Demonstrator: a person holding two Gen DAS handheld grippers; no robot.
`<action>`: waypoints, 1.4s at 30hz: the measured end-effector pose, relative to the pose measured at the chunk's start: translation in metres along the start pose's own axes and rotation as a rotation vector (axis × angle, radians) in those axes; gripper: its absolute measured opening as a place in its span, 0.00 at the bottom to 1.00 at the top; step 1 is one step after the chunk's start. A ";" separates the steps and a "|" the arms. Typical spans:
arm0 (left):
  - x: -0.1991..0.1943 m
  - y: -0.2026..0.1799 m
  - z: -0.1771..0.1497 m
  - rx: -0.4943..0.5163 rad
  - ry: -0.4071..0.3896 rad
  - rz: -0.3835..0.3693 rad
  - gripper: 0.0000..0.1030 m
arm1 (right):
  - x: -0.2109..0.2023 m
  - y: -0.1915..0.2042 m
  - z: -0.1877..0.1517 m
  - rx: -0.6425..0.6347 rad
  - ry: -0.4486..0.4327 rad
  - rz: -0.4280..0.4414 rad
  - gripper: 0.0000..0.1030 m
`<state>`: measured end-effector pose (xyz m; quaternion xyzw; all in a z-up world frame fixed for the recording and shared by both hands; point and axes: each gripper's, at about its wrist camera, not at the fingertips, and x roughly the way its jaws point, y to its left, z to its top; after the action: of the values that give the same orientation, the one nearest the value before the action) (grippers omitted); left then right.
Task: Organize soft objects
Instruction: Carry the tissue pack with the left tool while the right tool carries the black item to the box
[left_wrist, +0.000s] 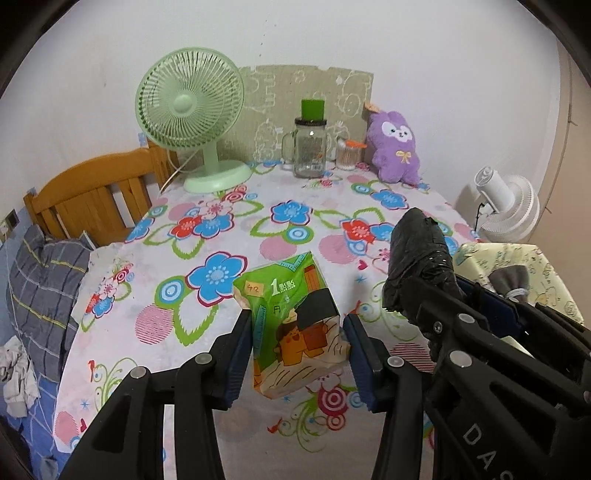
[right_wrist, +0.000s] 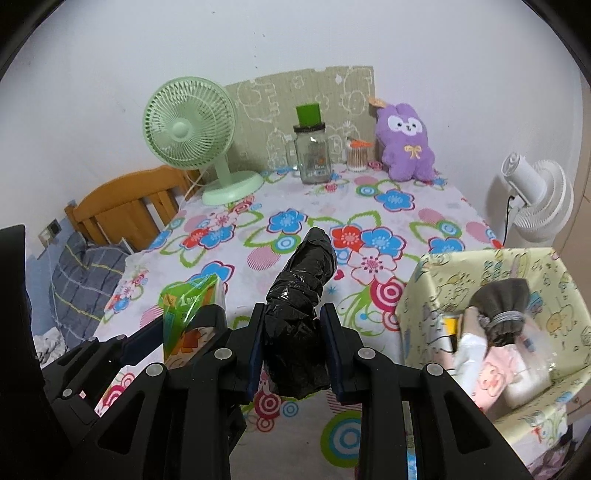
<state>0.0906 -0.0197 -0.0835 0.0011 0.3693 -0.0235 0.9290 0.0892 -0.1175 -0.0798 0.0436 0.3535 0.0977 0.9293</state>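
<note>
My left gripper (left_wrist: 297, 325) is shut on a green tissue pack (left_wrist: 295, 325) and holds it above the flowered tablecloth (left_wrist: 221, 332). My right gripper (right_wrist: 291, 328) is shut on a black plastic roll (right_wrist: 301, 306), also held over the table; the roll shows in the left wrist view (left_wrist: 417, 266) too, and the tissue pack shows at the left of the right wrist view (right_wrist: 184, 314). A purple plush toy (right_wrist: 406, 142) sits at the table's far right. A yellow patterned box (right_wrist: 436, 280) at the right holds a grey pouch (right_wrist: 502, 314) and other soft items.
A green desk fan (left_wrist: 192, 118), a glass jar with a green lid (left_wrist: 310, 147) and a cotton swab cup (left_wrist: 347, 155) stand along the back. A white fan (right_wrist: 535, 195) stands at the right. A wooden bed frame (left_wrist: 92, 199) and a grey pillow (left_wrist: 44, 288) lie left.
</note>
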 end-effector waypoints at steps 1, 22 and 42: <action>-0.004 -0.002 0.001 0.004 -0.006 -0.001 0.48 | -0.004 0.000 0.001 -0.007 -0.006 -0.003 0.31; -0.058 -0.058 0.018 0.085 -0.125 -0.063 0.48 | -0.078 -0.035 0.012 -0.023 -0.122 -0.052 0.31; -0.050 -0.117 0.026 0.156 -0.132 -0.148 0.48 | -0.095 -0.097 0.014 0.038 -0.149 -0.131 0.31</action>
<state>0.0665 -0.1354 -0.0284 0.0446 0.3035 -0.1207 0.9441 0.0437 -0.2328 -0.0230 0.0450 0.2873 0.0264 0.9564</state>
